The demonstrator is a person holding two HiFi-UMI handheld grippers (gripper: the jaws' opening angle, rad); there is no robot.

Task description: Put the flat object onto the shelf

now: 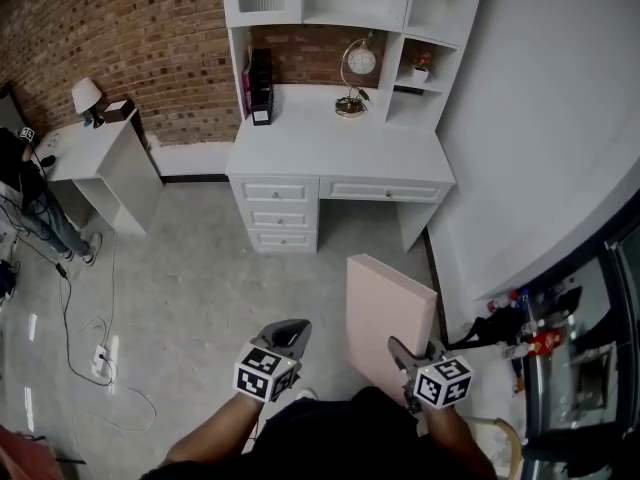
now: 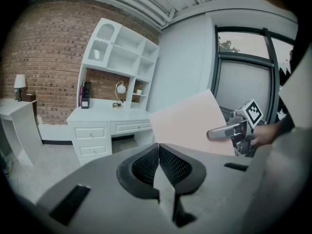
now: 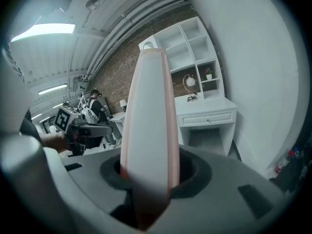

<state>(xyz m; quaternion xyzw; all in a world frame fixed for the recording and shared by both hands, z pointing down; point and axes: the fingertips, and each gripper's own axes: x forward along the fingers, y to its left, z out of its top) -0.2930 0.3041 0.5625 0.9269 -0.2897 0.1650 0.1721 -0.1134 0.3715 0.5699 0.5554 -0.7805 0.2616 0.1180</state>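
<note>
A flat pink board (image 1: 385,318) stands on edge in my right gripper (image 1: 408,360), which is shut on its lower corner. Edge-on in the right gripper view, the board (image 3: 148,126) rises between the jaws, both pads against its faces. My left gripper (image 1: 290,336) hangs beside it to the left, jaws shut together and holding nothing; the left gripper view has the pads (image 2: 159,165) meeting, with the board (image 2: 192,126) beyond to the right. The white shelf unit (image 1: 345,13) stands on a white desk (image 1: 340,153) ahead, against the brick wall.
On the desk stand a round clock (image 1: 356,68) and dark books (image 1: 260,88); a small plant (image 1: 423,65) sits in a cubby. A white side table with a lamp (image 1: 88,98) is at left, cables (image 1: 85,338) cross the floor, and a person (image 1: 30,193) stands far left. Clutter (image 1: 530,333) lies at right.
</note>
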